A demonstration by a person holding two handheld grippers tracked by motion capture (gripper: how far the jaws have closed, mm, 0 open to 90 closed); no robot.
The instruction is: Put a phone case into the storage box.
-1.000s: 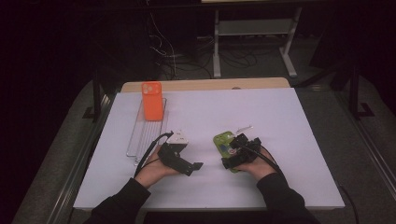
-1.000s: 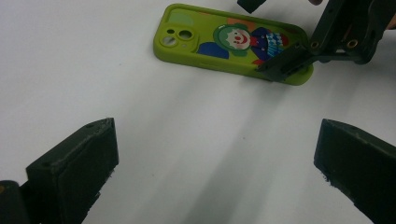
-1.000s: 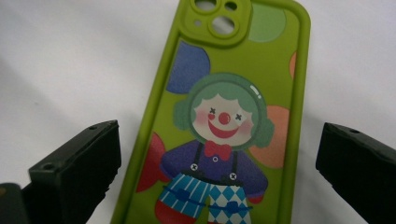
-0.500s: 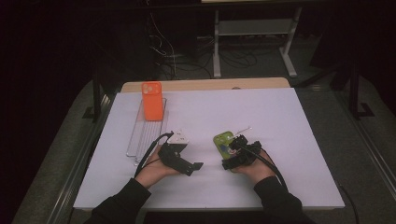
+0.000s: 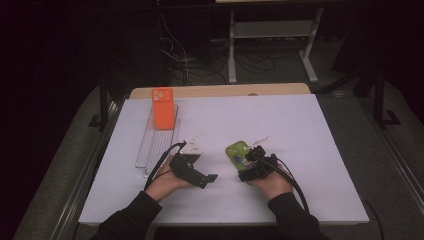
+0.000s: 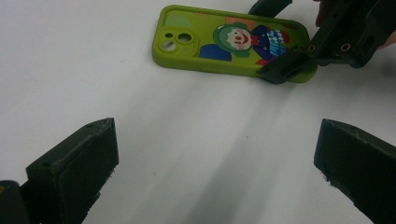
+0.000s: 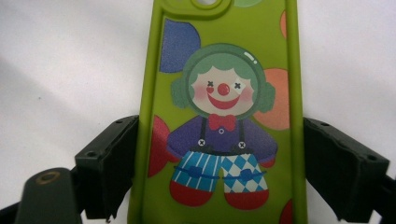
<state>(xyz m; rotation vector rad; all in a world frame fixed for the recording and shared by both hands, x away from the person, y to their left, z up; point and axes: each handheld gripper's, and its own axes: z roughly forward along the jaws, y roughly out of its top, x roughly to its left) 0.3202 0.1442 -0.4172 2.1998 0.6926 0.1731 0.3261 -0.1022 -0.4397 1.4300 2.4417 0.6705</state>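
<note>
A green phone case with a clown picture (image 5: 236,151) (image 6: 224,42) (image 7: 219,116) lies flat on the white table top (image 5: 310,130). My right gripper (image 5: 243,161) (image 7: 219,158) straddles its lower end. Its jaws have just been closing, and both pads now rest against the case's long edges. The left gripper view shows that same right gripper (image 6: 278,37) at the case's far end. My left gripper (image 5: 207,171) (image 6: 215,163) sits a little to the left of the case, pointing at it, open with only bare table between its jaws.
An orange phone (image 5: 162,107) stands at the far end of a clear ribbed tray (image 5: 156,145) on the left of the table. A thin white stick (image 5: 261,140) lies just beyond the green case. Dark floor, cables and a metal stand lie behind the table.
The right gripper's jaws have drawn in onto the green case's sides. Both hands have stayed where they were.
</note>
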